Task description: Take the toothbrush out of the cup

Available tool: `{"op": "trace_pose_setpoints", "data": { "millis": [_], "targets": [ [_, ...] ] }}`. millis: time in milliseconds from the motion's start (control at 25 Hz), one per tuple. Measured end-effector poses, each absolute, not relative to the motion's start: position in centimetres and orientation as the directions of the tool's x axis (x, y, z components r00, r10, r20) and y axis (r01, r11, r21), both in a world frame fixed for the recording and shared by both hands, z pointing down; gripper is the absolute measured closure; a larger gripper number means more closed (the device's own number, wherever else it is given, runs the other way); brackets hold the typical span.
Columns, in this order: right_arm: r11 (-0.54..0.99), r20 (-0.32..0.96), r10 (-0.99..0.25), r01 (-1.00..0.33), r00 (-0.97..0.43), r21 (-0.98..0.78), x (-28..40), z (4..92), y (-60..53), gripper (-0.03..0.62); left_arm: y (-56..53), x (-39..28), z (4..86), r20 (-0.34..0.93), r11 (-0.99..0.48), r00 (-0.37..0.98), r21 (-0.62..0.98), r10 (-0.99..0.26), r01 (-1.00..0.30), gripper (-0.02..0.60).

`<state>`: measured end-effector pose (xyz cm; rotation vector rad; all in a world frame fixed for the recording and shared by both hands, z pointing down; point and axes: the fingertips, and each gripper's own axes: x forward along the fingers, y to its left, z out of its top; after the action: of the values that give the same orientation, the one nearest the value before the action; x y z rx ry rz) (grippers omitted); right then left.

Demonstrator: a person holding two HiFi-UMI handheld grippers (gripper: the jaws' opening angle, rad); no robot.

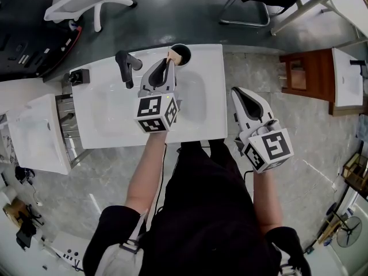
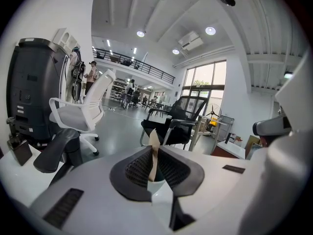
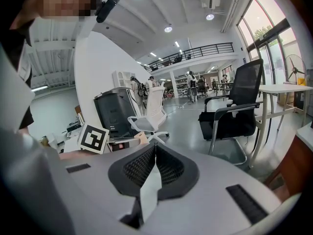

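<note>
A beige toothbrush [image 1: 172, 54] stands in a dark cup [image 1: 182, 53] at the far edge of the white washbasin [image 1: 109, 117]. My left gripper [image 1: 170, 62] reaches over the basin to the cup. In the left gripper view its ribbed pads press on the flat handle of the toothbrush [image 2: 153, 141], whose top sticks up above the left gripper [image 2: 153, 156]. Only a sliver of the cup shows under the jaws. My right gripper [image 1: 237, 92] hangs to the right of the basin over the floor. In the right gripper view the right gripper [image 3: 154, 153] has its pads together with nothing between them.
A black faucet [image 1: 127, 66] stands left of the cup, and a small black block [image 1: 79, 76] sits at the basin's left corner. A white cabinet [image 1: 34, 134] is to the left and a wooden stand [image 1: 303, 73] to the right. Office chairs [image 1: 86, 2] stand beyond.
</note>
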<state>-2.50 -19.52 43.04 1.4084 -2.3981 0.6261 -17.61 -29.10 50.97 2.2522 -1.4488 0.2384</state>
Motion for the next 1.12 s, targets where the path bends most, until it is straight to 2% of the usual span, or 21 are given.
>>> {"op": "trace_pose_setpoints", "data": {
  "millis": [360, 760, 1120],
  "targets": [
    [0.419, 0.438, -0.763, -0.879, -0.476, -0.227, -3.1, 42.9, -18.8, 0.562, -28.6, -17.7, 50.8, 0.371, -0.38, 0.456, 0.263, -0.809, -0.887, 0.565],
    [0.412, 0.404, -0.783, -0.881, -0.472, -0.232, -1.8, 41.5, -18.1, 0.562, -28.3, -17.3, 47.6, 0.293, -0.394, 0.456, 0.25, -0.84, -0.885, 0.566],
    [0.485, 0.332, -0.777, -0.845, -0.534, -0.224, -1.1, 39.4, -17.1, 0.562, -26.5, -17.0, 43.2, 0.215, -0.394, 0.432, 0.2, -0.876, -0.897, 0.568]
  ]
}}
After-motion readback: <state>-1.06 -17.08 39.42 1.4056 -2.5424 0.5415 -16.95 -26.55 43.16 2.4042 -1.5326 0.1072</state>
